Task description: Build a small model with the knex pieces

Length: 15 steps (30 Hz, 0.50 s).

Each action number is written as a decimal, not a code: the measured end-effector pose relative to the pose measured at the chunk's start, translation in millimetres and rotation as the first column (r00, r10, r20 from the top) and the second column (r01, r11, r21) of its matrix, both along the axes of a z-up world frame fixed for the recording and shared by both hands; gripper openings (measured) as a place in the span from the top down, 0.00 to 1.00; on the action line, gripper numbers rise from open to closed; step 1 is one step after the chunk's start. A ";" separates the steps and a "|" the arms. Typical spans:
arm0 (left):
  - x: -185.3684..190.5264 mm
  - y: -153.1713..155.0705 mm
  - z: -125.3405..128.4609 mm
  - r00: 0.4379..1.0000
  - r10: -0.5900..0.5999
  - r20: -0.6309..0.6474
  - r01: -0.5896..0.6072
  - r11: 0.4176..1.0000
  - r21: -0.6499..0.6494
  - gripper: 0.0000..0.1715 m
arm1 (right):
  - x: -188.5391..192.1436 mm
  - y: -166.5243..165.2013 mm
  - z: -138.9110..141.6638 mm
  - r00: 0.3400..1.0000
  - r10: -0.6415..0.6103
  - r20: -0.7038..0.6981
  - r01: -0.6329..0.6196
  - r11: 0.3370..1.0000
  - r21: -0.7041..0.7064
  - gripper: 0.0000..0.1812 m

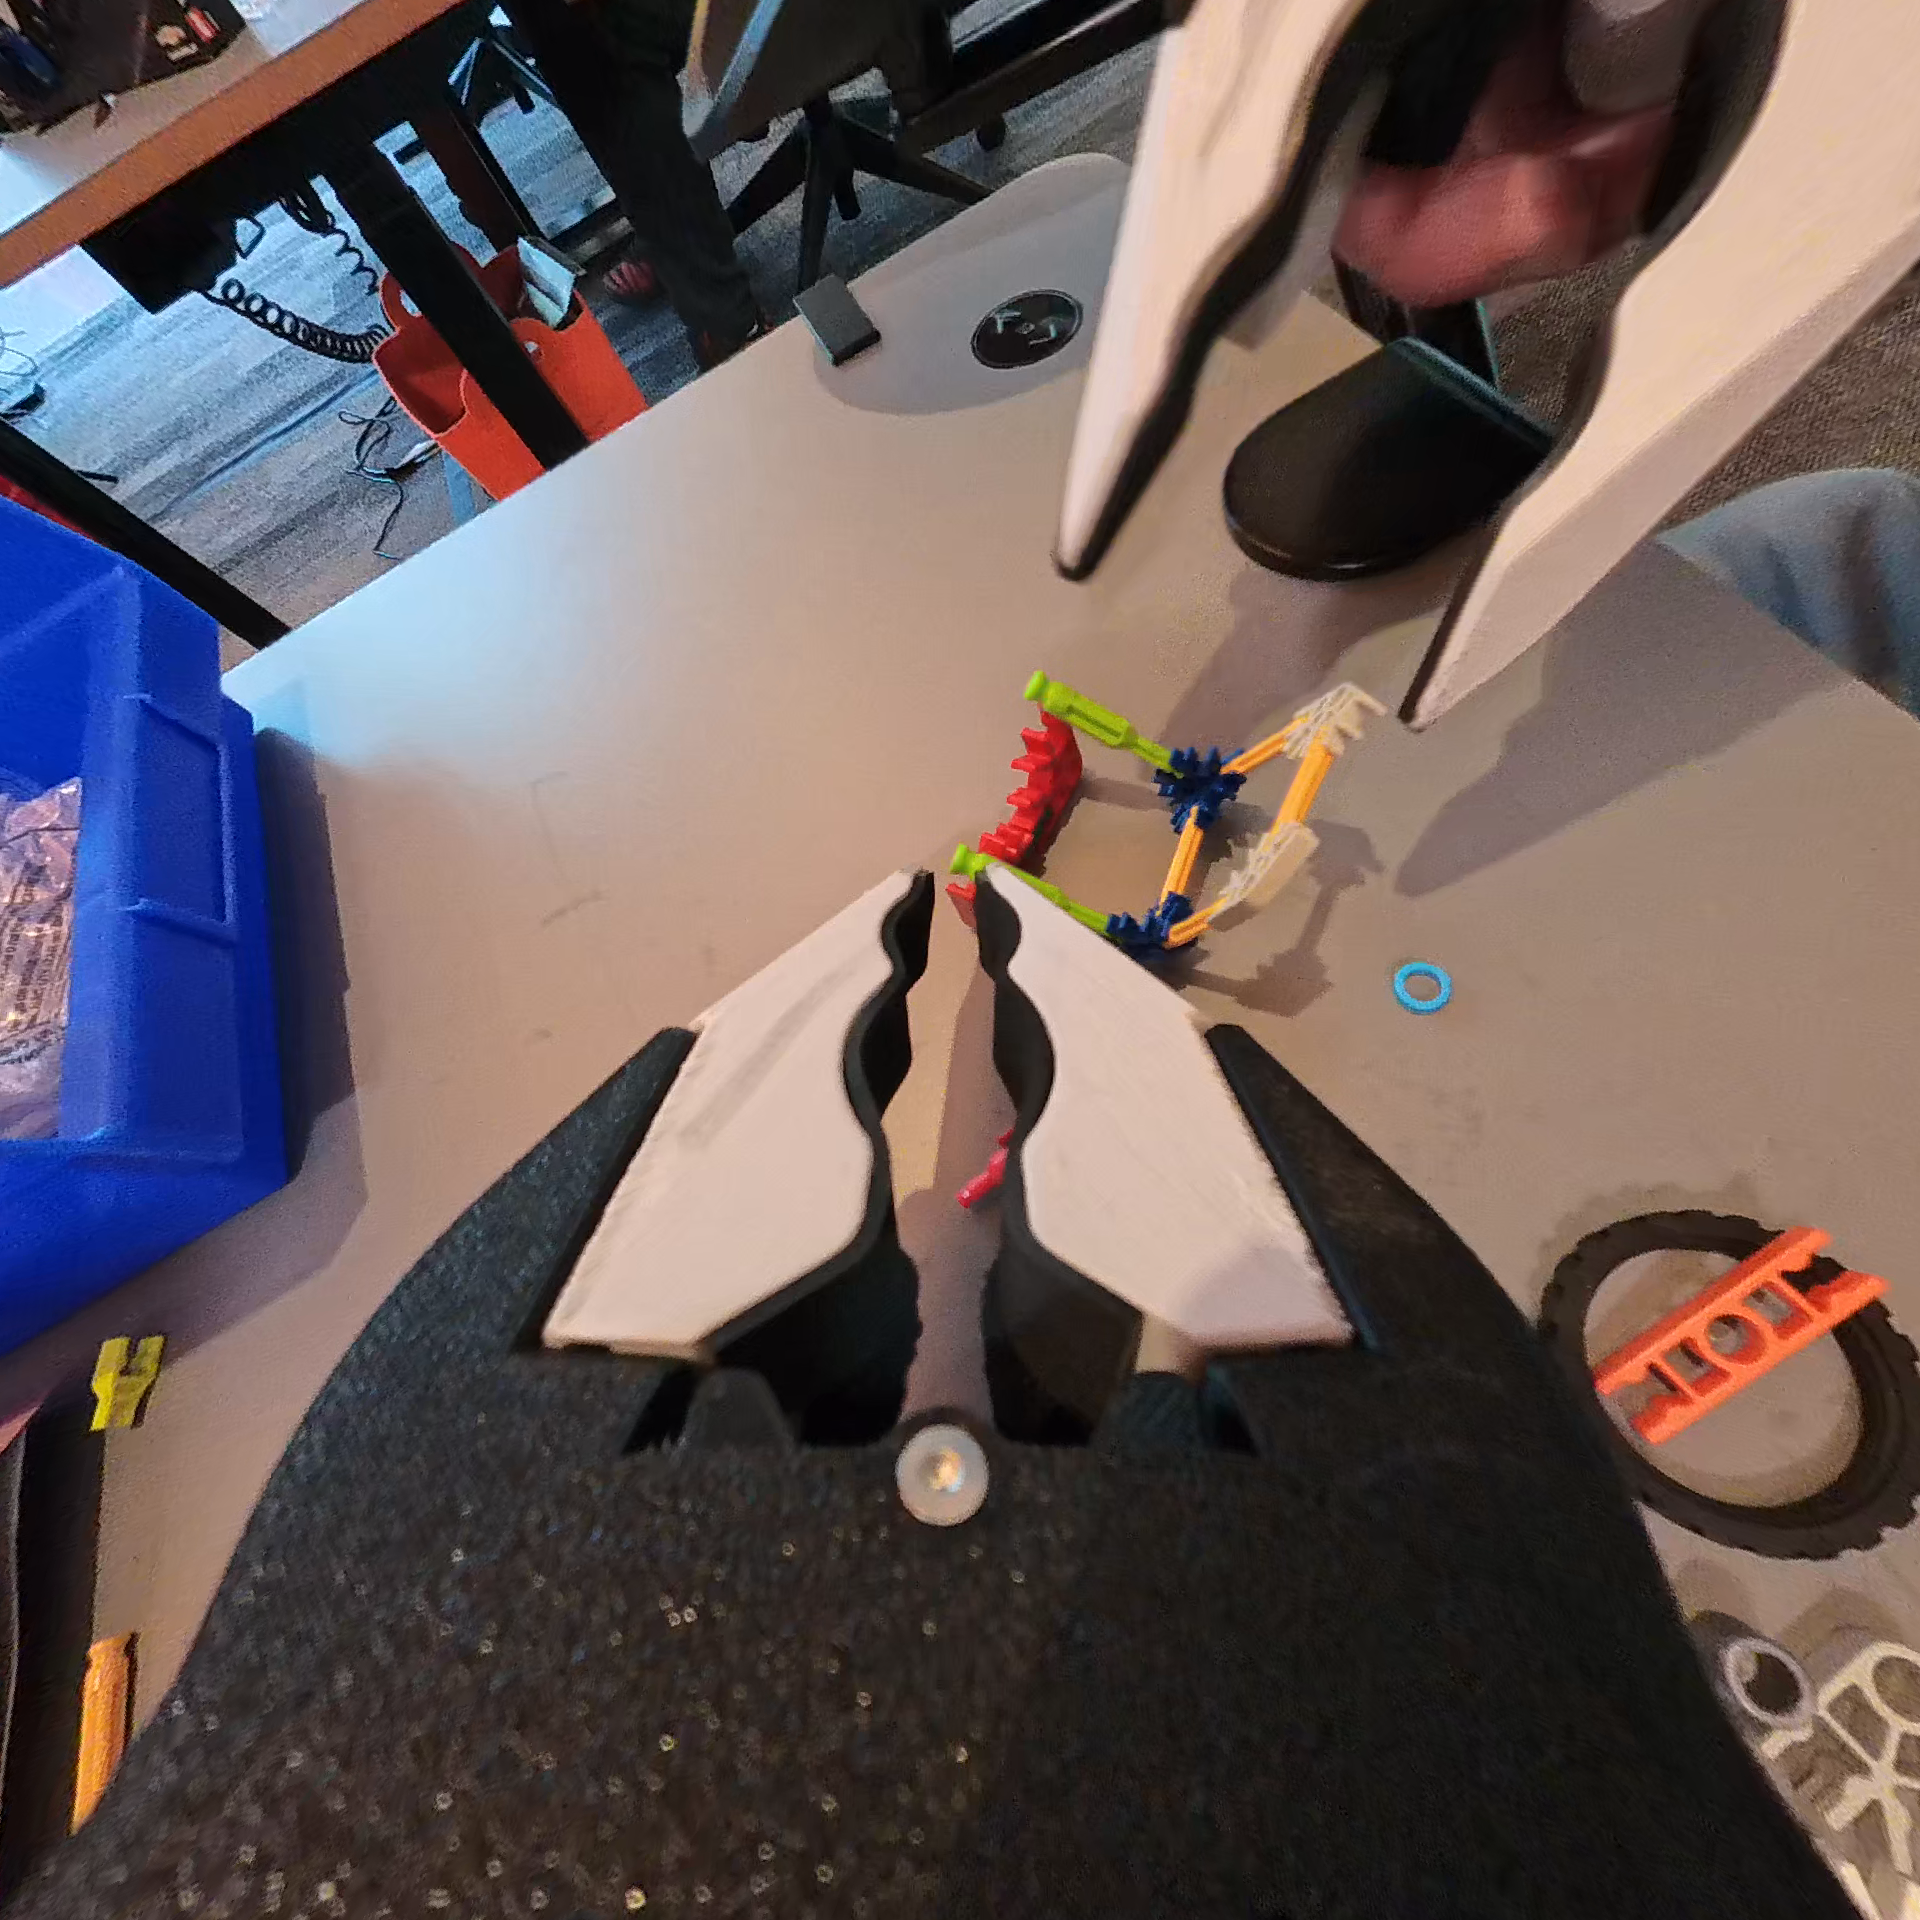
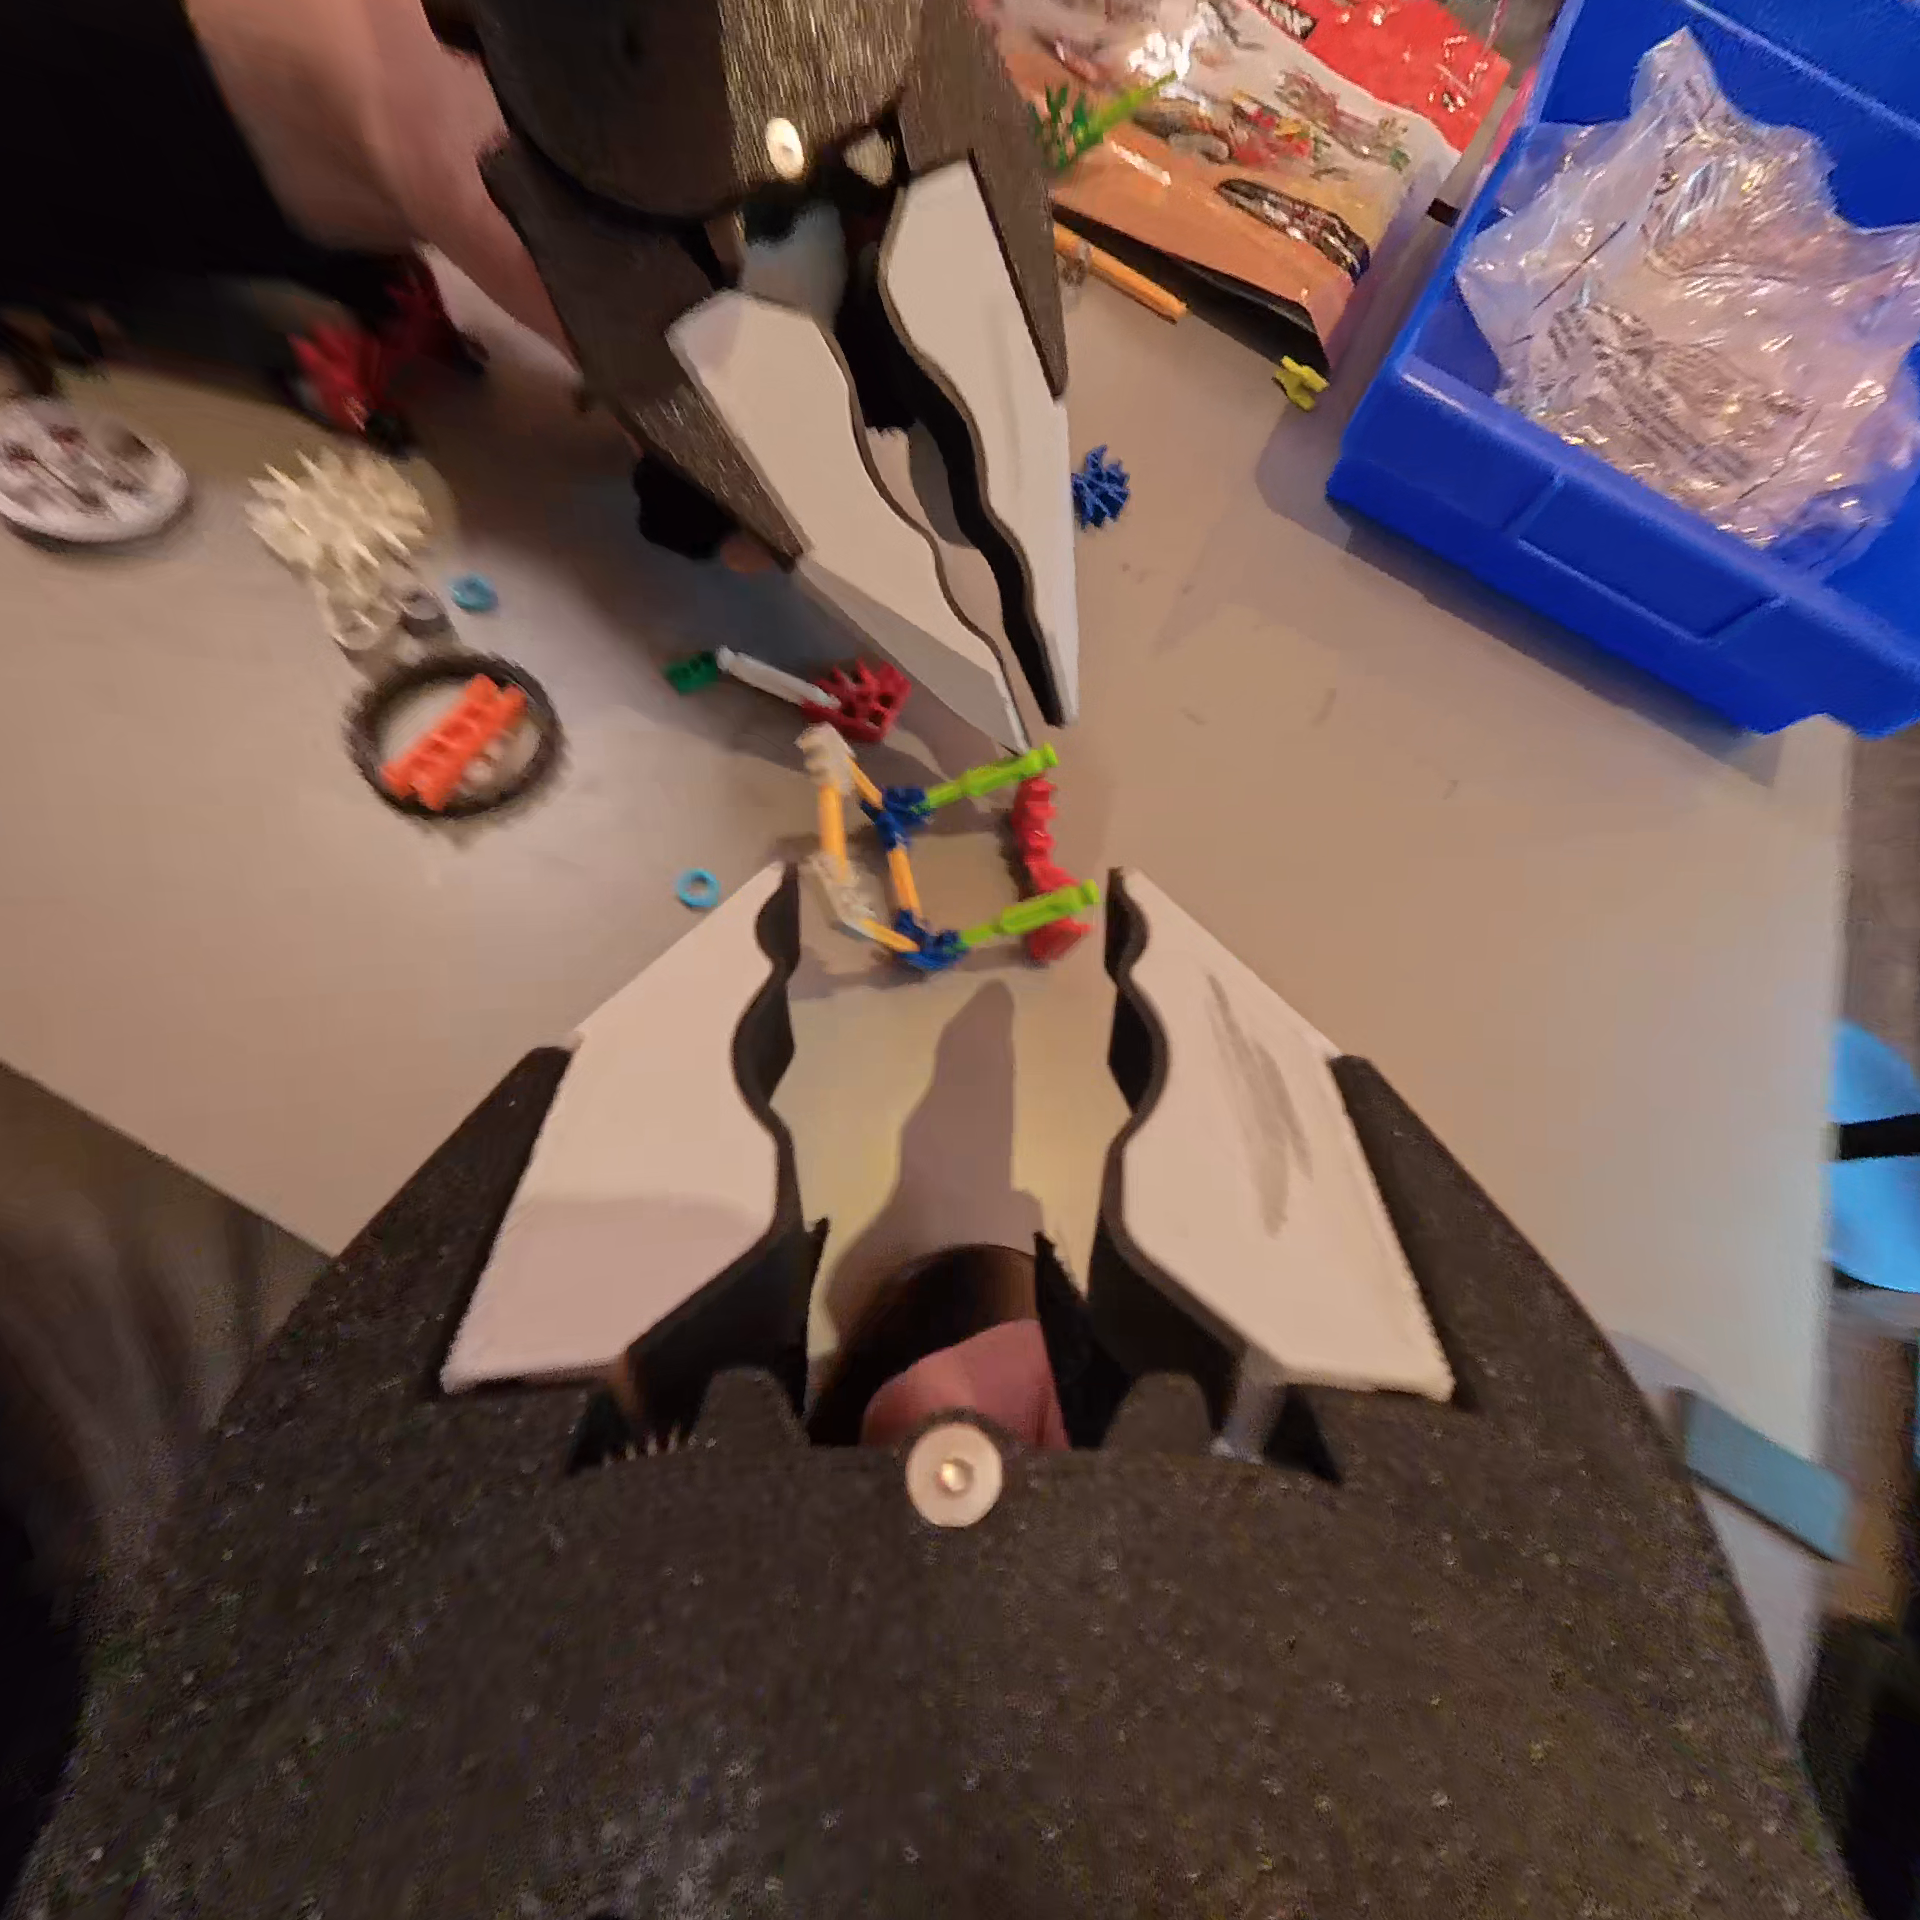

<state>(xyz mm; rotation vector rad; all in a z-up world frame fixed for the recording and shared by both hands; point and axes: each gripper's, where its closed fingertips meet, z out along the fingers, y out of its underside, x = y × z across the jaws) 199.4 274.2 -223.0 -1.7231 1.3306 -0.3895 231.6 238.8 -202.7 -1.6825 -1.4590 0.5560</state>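
A small toy frame (image 1: 1200, 784) lies on the grey table (image 1: 623, 727). It is built of green and yellow rods, blue and white connectors and a red toothed piece (image 1: 1044, 790). My left gripper (image 1: 954, 881) is nearly shut, its tips at the end of the near green rod (image 1: 1049, 899). I cannot tell if it pinches the rod. It also shows in the right wrist view (image 2: 1042, 727), tips at a green rod end (image 2: 987, 774). My right gripper (image 2: 951, 878) is open and empty, just above the frame (image 2: 904, 810). It also shows in the left wrist view (image 1: 1247, 642).
A blue bin (image 2: 1558, 499) holding a plastic bag stands beside the frame and shows at left (image 1: 135, 935). A black tyre (image 2: 457, 821) with an orange piece (image 1: 1725, 1340), a blue ring (image 1: 1421, 987), loose connectors (image 2: 857, 701) and a toy package (image 2: 1247, 156) lie around. A black round base (image 1: 1351, 468) stands behind. Tip to tip, the grippers are about 6 centimeters apart.
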 end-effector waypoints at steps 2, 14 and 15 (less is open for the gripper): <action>-0.6 0.7 -1.1 1.000 0.002 -0.004 -0.002 1.000 0.000 0.97 | 4.3 11.5 -8.9 0.997 0.004 0.083 -0.012 0.995 0.098 0.65; -1.1 0.1 -4.0 1.000 -0.002 -0.008 0.002 1.000 -0.007 0.97 | -7.5 18.5 -33.0 0.977 0.085 0.194 -0.119 0.978 0.170 0.63; -1.1 0.2 -4.1 1.000 -0.001 -0.009 0.001 1.000 -0.007 0.97 | -7.7 19.3 -35.1 0.977 0.085 0.197 -0.116 0.981 0.154 0.64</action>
